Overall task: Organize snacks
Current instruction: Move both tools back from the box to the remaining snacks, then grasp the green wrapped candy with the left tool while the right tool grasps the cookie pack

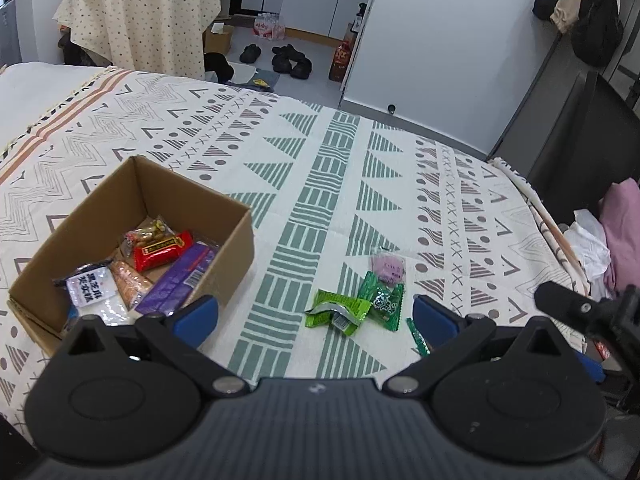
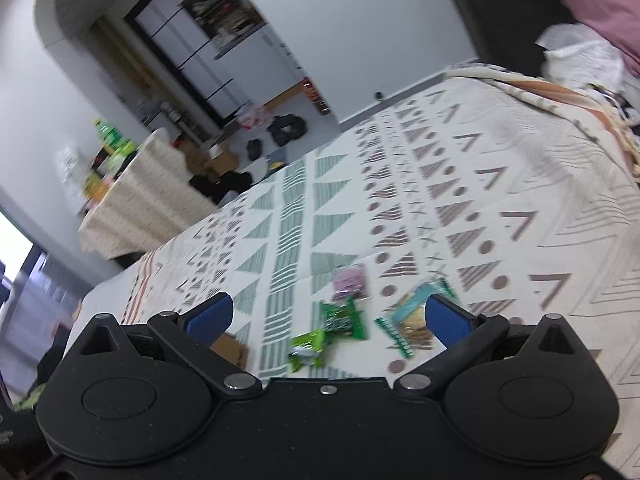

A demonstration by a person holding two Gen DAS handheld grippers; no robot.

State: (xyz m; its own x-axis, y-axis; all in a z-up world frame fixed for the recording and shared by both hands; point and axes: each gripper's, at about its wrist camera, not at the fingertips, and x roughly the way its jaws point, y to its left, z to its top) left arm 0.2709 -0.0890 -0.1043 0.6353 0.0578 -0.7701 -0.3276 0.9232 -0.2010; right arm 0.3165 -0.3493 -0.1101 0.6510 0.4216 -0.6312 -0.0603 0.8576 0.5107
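Snacks: partly boxed, four packets left on the bedspread.

From the left, the box [image 1: 132,236] holds about five packets, among them a white one [image 1: 86,286], a red one [image 1: 160,250] and a purple bar [image 1: 176,284]. Right of it lie a light-green packet [image 1: 338,308], a dark-green one [image 1: 382,300], a pink one [image 1: 387,267] and a biscuit pack [image 2: 414,320]. My left gripper [image 1: 314,316] is spread and empty; my right gripper [image 2: 328,318] likewise, hovering above the loose ones. I judge over half done.
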